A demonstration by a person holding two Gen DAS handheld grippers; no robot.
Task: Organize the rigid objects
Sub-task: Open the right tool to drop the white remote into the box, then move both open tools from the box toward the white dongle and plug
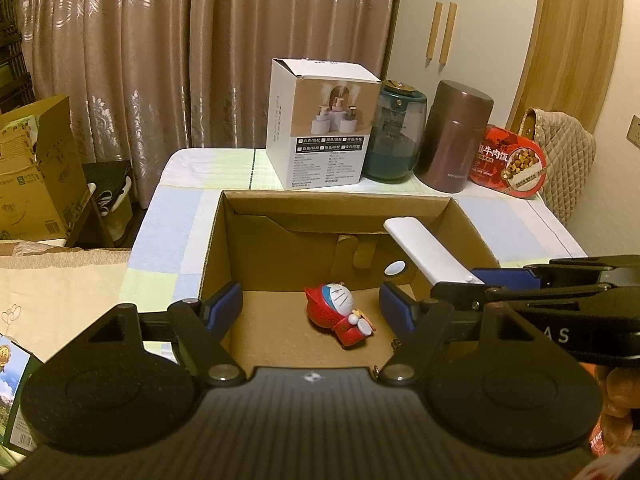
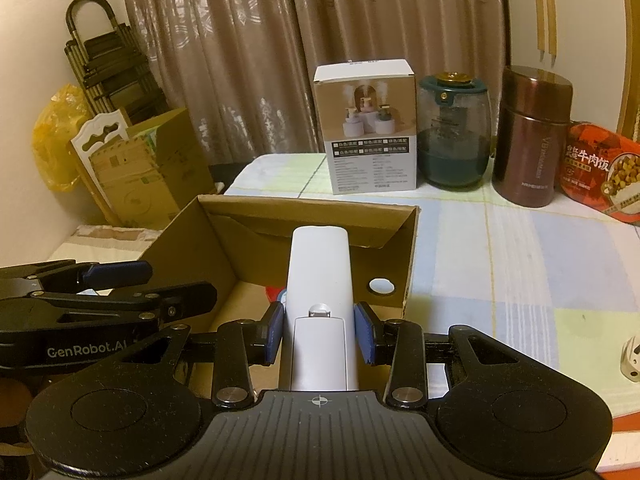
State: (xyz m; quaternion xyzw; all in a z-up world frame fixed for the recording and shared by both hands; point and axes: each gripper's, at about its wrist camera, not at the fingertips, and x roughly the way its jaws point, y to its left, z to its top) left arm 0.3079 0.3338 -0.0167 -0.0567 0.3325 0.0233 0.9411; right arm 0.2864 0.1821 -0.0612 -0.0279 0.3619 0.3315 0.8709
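Right gripper (image 2: 319, 334) is clamped on a white device (image 2: 319, 276), blue pads (image 2: 365, 334) pressed to both its sides. The device points forward over the open cardboard box (image 2: 404, 256), its far end above the box interior, off the floor of the box. In the left view the same device (image 1: 428, 248) comes in from the right over the box's right wall, held by the right gripper (image 1: 480, 280).

Left gripper (image 1: 311, 304) is spread wide with nothing between its fingers, hovering over the near edge of the box (image 1: 224, 240). A red and blue toy figure (image 1: 340, 312) lies on its side on the box floor, roughly centred between the left fingers in that view, apart from them.

The box sits on a pastel checked table (image 2: 520, 260). Along the far edge of the table, behind the box, from left to right: white carton (image 2: 366, 132), teal jar (image 2: 454, 132), brown flask (image 2: 530, 140), red food tub (image 2: 600, 176). The jar touches or nearly touches the carton and flask; cannot tell which.
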